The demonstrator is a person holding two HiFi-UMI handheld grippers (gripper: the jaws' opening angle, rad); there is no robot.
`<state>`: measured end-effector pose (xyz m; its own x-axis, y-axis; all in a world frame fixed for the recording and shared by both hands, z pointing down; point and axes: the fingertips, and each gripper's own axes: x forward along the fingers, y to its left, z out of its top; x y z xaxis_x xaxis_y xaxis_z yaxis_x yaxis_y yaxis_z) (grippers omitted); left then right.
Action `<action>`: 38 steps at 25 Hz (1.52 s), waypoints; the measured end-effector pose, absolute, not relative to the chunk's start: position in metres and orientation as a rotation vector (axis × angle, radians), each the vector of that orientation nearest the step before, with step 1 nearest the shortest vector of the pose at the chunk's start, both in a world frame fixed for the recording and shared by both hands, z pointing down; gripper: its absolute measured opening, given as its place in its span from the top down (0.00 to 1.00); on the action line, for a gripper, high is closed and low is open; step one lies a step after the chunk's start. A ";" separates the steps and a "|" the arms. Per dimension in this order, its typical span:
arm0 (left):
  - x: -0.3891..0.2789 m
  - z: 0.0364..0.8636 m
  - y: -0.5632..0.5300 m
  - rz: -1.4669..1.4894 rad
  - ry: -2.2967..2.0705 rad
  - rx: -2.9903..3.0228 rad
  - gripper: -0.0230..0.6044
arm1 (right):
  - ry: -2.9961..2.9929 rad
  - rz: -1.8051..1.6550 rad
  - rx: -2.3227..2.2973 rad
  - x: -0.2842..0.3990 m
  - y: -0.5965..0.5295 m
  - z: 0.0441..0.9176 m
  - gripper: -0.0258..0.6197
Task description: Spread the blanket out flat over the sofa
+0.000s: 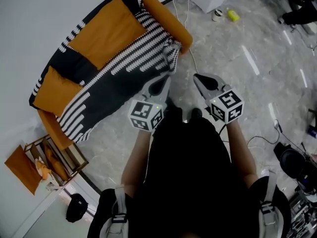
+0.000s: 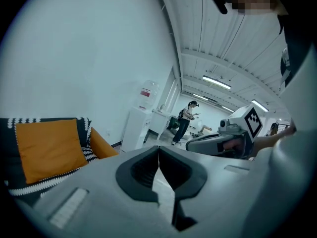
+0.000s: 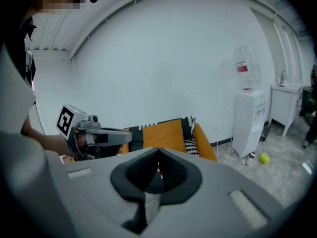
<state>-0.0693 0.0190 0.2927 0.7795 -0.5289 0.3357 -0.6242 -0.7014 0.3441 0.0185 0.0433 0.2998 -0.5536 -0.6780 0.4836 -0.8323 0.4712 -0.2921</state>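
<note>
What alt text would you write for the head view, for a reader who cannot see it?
Seen from above, a person holds the left gripper and right gripper, both shut and empty, toward an orange sofa against a white wall. A black blanket with white stripes lies draped across the sofa, hanging over its front.

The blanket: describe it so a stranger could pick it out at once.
Find the orange sofa against the white wall. The blanket lies draped over its seat and back. It is black with rows of white stripes, unlike the plain orange upholstery.
</note>
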 end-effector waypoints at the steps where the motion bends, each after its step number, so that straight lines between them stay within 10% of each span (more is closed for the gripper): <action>1: -0.071 0.295 0.015 0.294 -0.855 2.527 0.95 | -2.408 0.736 1.293 0.017 0.040 0.304 0.96; 38: -0.025 0.465 -0.070 0.417 -1.031 2.236 0.94 | -2.220 0.818 0.958 0.065 -0.085 0.548 0.93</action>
